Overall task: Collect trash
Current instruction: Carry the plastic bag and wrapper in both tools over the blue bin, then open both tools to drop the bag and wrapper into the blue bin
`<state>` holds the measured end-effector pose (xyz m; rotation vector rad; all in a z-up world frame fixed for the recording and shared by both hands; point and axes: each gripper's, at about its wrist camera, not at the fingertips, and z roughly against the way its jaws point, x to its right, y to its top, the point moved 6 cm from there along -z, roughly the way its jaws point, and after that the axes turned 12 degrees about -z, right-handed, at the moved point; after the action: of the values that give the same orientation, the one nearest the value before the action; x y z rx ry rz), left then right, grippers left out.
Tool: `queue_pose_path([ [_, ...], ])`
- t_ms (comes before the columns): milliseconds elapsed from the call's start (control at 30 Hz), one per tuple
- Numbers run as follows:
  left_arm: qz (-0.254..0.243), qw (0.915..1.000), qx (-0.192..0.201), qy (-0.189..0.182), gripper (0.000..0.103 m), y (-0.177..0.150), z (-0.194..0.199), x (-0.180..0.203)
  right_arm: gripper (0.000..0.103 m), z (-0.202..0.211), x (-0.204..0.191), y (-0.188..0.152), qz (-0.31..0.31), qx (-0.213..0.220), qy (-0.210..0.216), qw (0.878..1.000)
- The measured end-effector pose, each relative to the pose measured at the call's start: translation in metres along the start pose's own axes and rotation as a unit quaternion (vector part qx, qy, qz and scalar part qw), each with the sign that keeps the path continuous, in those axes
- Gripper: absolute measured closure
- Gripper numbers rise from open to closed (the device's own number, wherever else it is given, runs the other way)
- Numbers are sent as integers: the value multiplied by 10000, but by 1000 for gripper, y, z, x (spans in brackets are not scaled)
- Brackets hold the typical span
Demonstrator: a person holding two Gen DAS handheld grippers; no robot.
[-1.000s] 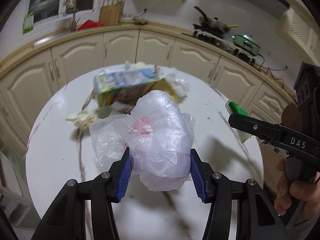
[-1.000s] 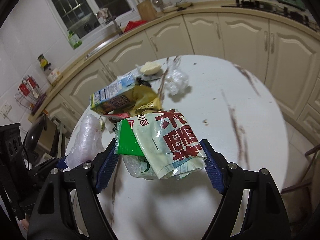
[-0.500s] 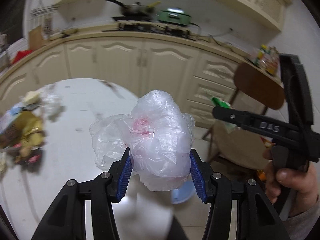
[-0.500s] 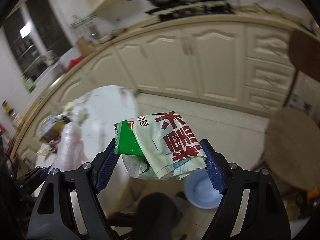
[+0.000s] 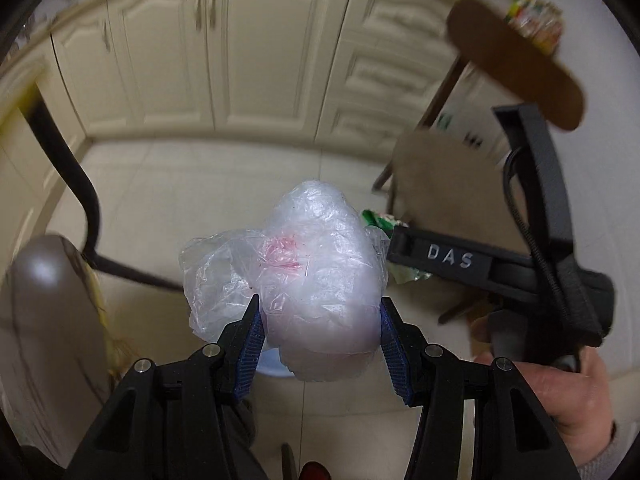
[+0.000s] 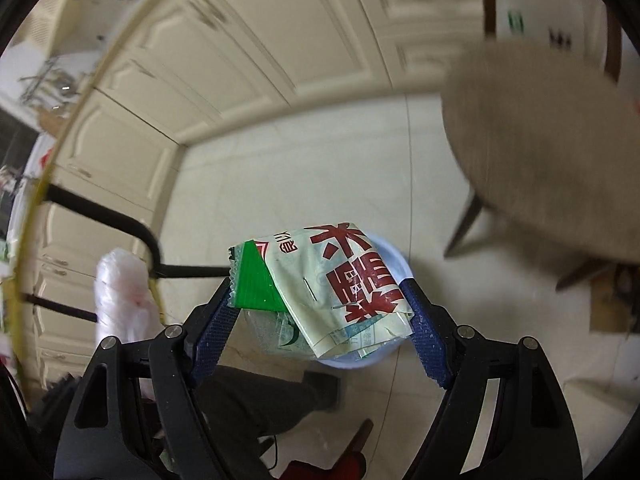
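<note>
My left gripper is shut on a crumpled clear plastic bag with a pink patch, held in the air above the tiled floor. My right gripper is shut on a pale food wrapper with a green corner and red characters. A light blue bin sits on the floor right under the wrapper; a sliver of it shows under the bag in the left wrist view. The bag also shows at the left of the right wrist view. The right gripper's body is to the right of the bag.
Cream cabinet doors line the far side of the floor. A wooden chair stands at the right, its seat close above the bin. The table's black legs and edge are at the left.
Both grippers have swung away from the table and tipped down toward the floor, each holding its trash. The blue bin now sits under the wrapper.
</note>
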<state>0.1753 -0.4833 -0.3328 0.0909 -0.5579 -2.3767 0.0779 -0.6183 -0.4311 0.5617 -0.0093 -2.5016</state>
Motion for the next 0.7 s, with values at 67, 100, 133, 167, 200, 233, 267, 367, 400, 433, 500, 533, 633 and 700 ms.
queue_pose_path([
  [67, 76, 9995, -295, 43, 53, 6, -34, -8, 25, -26, 16, 1, -140, -208, 2, 9997],
  [100, 117, 9987, -495, 69, 53, 9, -53, -15, 25, -38, 23, -1, -210, -314, -5, 9993],
  [133, 182, 9975, -676, 49, 53, 13, -70, -22, 25, -52, 28, -1, -291, -444, 11, 9986],
  [167, 245, 9967, -771, 57, 53, 18, -81, -24, 25, -66, 34, -1, -356, -561, 26, 9978],
  [200, 314, 9955, -891, 88, 53, 22, -95, -32, 25, -80, 37, -3, -426, -676, 43, 9968],
  [233, 352, 9945, -980, 104, 53, 25, -105, -36, 25, -93, 40, -4, -503, -794, 44, 9956],
  [267, 391, 9929, -1117, 83, 53, 28, -117, -43, 25, -103, 45, -4, -566, -880, 55, 9945],
  [367, 438, 9889, -1420, 76, 51, 36, -149, -57, 24, -125, 56, -8, -868, -1091, 171, 9901],
  [400, 462, 9881, -1465, 86, 50, 36, -156, -60, 23, -132, 59, -9, -1002, -1143, 208, 9882],
  [433, 494, 9875, -1498, 49, 50, 38, -162, -64, 21, -136, 61, -10, -1088, -1175, 218, 9869],
  [500, 532, 9861, -1569, 78, 49, 43, -173, -73, 19, -146, 66, -11, -1240, -1235, 273, 9842],
  [533, 543, 9859, -1577, 109, 47, 40, -174, -73, 11, -149, 68, -12, -1283, -1257, 268, 9834],
  [633, 464, 9856, -1620, 141, 45, 46, -184, -72, 0, -150, 69, -13, -1436, -1195, 302, 9819],
  [700, 371, 9864, -1593, 182, 45, 44, -182, -70, 0, -148, 72, -15, -1500, -1154, 281, 9815],
])
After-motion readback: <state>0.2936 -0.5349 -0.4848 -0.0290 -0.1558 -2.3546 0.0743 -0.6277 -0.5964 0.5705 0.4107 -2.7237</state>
